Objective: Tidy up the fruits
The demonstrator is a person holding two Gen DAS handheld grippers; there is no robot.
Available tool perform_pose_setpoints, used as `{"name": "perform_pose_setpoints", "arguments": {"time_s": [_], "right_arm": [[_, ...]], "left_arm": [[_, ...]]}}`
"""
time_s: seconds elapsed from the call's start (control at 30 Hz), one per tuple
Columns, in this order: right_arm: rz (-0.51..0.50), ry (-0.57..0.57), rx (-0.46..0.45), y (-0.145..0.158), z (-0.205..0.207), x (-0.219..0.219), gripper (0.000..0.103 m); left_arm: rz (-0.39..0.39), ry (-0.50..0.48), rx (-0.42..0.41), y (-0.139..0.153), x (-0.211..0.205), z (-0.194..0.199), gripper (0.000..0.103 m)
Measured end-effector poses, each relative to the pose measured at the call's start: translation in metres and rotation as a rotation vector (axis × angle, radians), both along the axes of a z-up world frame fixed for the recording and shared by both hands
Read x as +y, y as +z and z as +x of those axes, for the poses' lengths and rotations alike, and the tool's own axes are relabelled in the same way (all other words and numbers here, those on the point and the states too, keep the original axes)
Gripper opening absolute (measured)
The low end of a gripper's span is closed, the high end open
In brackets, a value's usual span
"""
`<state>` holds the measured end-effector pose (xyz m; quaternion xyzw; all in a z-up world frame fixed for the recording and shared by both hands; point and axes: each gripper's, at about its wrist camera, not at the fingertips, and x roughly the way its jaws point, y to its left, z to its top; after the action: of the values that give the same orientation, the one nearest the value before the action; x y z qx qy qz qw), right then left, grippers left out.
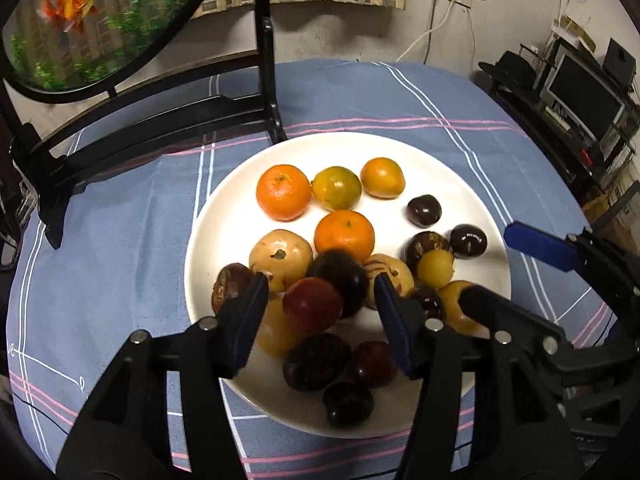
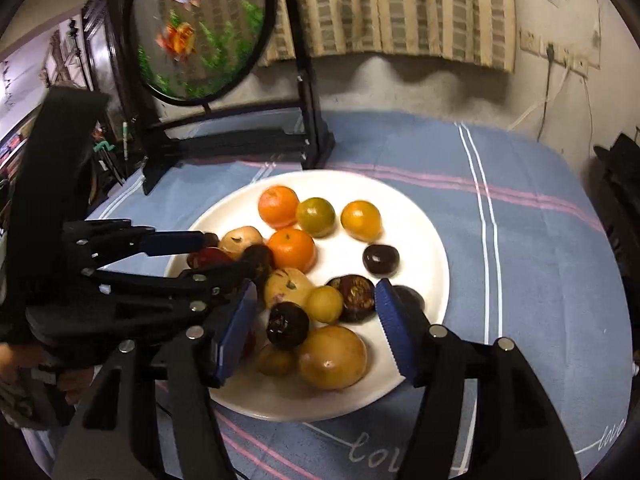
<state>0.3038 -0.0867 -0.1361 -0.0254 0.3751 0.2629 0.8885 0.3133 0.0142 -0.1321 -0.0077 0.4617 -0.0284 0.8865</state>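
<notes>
Blue striped tablecloth (image 1: 132, 240) carried a white plate (image 1: 452, 168) heaped with fruits (image 1: 312, 304): dark ones nearest, oranges (image 1: 283, 192) toward twelve o'clock. Both tongs angled down over it, left gripper (image 1: 320, 292) and right gripper (image 2: 316, 300) spread, gripping nothing.

The left gripper (image 1: 320, 312) covers part of a red fruit (image 1: 312, 310) and a yellow fruit (image 1: 276, 330) on the white plate (image 1: 208, 248). In the right wrist view, a blue finger (image 2: 236, 332) hides a red fruit behind it. The round fish picture (image 2: 200, 32) looks blurry there, and the top edge cuts it off.
</notes>
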Motion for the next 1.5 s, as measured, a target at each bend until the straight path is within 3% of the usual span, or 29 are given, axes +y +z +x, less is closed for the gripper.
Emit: {"name": "perform_pose_setpoints", "arguments": {"time_s": [0.2, 0.47, 0.57, 0.67, 0.7, 1.03, 1.27, 1.5], "right_arm": [[0.03, -0.032, 0.002, 0.02, -0.022, -0.01, 0.063], [0.037, -0.123, 0.03, 0.06, -0.104, -0.02, 0.069], [0.043, -0.112, 0.017, 0.074, -0.138, -0.017, 0.073], [0.057, -0.097, -0.045, 0.09, -0.176, -0.018, 0.099], [0.067, -0.091, -0.071, 0.095, -0.188, -0.02, 0.101], [0.082, -0.12, -0.108, 0.111, -0.228, -0.033, 0.101], [0.096, -0.133, -0.127, 0.118, -0.245, -0.035, 0.101], [0.097, -0.151, -0.141, 0.123, -0.251, -0.037, 0.101]], "left_arm": [[-0.007, 0.042, -0.016, 0.021, 0.01, -0.023, 0.073], [0.038, 0.1, -0.06, 0.072, 0.012, -0.119, 0.101], [0.092, 0.119, -0.071, 0.087, 0.008, -0.158, 0.101], [0.1, 0.119, -0.063, 0.097, 0.003, -0.191, 0.101], [0.099, 0.121, -0.068, 0.099, 0.003, -0.199, 0.101], [0.054, 0.115, -0.097, 0.119, -0.006, -0.259, 0.101], [0.083, 0.153, -0.102, 0.121, -0.011, -0.278, 0.101], [0.042, 0.129, -0.115, 0.127, -0.01, -0.285, 0.101]]}}
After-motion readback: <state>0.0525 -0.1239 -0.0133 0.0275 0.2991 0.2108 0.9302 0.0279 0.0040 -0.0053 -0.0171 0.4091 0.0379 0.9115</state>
